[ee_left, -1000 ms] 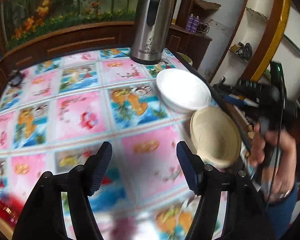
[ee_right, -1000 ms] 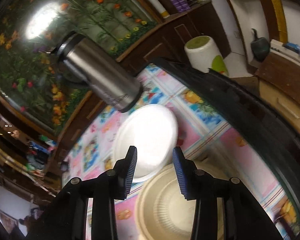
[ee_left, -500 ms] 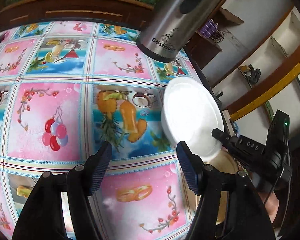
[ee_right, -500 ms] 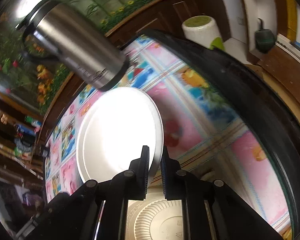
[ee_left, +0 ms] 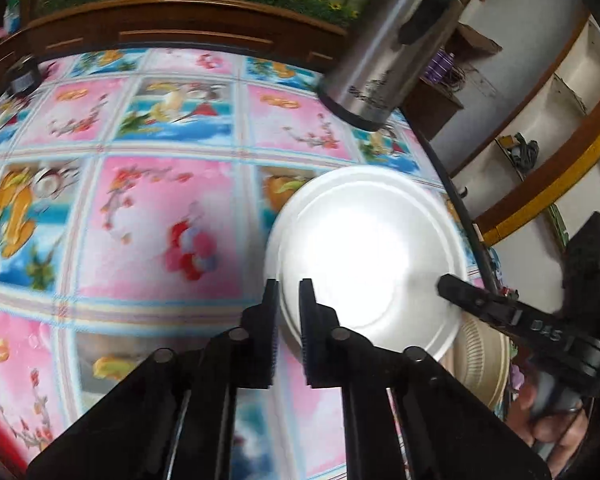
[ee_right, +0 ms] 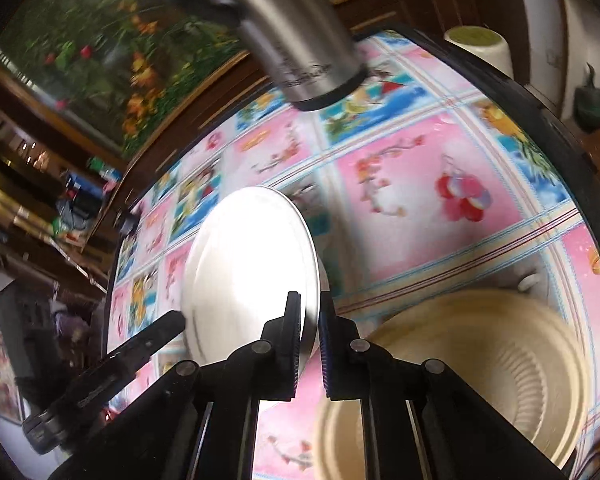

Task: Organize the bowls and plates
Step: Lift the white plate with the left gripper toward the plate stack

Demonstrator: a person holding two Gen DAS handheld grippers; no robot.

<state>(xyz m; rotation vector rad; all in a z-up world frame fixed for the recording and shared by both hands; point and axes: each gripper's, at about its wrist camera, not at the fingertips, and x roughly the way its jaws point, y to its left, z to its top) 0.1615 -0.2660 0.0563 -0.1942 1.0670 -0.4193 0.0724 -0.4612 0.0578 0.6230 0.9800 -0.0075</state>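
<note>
Left wrist view: left gripper (ee_left: 289, 294) and right gripper (ee_right: 310, 312) are both pinching opposite edges of the white plate (ee_left: 364, 256), the left having just closed, above the bench (ee_left: 148, 208).

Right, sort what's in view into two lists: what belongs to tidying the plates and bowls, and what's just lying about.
Part of the job:
white plate, pinched at its rim by the left gripper and the right gripper
cream plate, ribbed, on the table beside it

Lying about:
steel flask
small dark thing at the far edge of the table
patterned tablecloth
</note>
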